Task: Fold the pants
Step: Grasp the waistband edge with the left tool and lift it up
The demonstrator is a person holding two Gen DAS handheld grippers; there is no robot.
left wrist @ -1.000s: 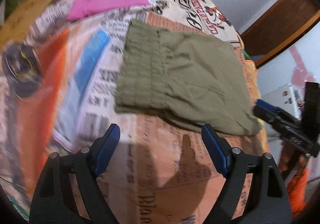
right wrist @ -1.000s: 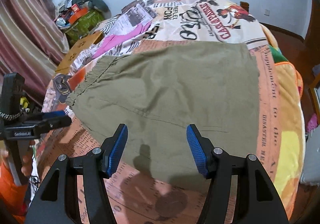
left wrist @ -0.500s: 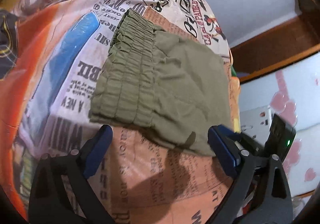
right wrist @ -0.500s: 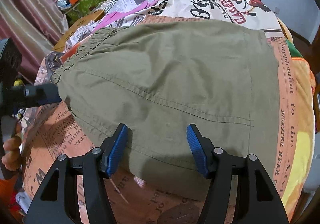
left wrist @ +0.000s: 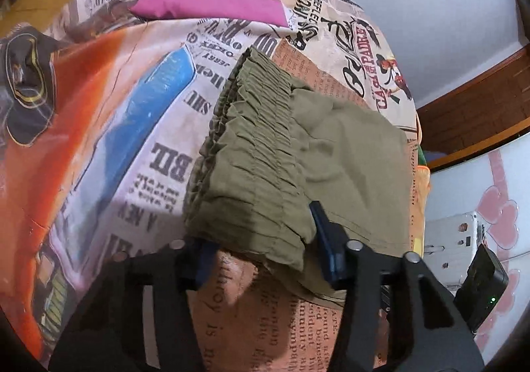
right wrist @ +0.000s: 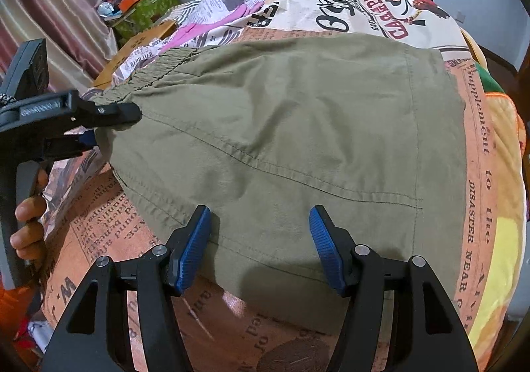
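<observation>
The newspaper-print bedspread (right wrist: 391, 7) is covering the whole work surface and serving as the reference here. The olive pants (right wrist: 298, 126), already folded into a compact rectangle, are lying flat on the middle of the bedspread, elastic waistband (left wrist: 255, 146) gathered along one short side and stitched seams running across the top layer. A pink garment (left wrist: 212, 4) is lying on the bedspread beyond the pants, well apart from them, and a dark patterned cloth (left wrist: 26, 87) is sitting at the bedspread's far left edge in the left wrist view. The left gripper (left wrist: 261, 256) is sitting at the near corner of the waistband, its jaws partly closed and straddling the bunched edge: one blue pad (left wrist: 326, 246) is pressing against the fabric, the other is half hidden under the hem, so whether the cloth is actually pinched, I cannot tell. In the right wrist view the same tool (right wrist: 109, 125) is appearing at the waistband end, one finger over the fabric, one below. The right gripper (right wrist: 260, 249) is hovering at the near long edge of the pants, jaws spread wide, gripping nothing, its blue pads (right wrist: 192, 249) sitting over the hem.
</observation>
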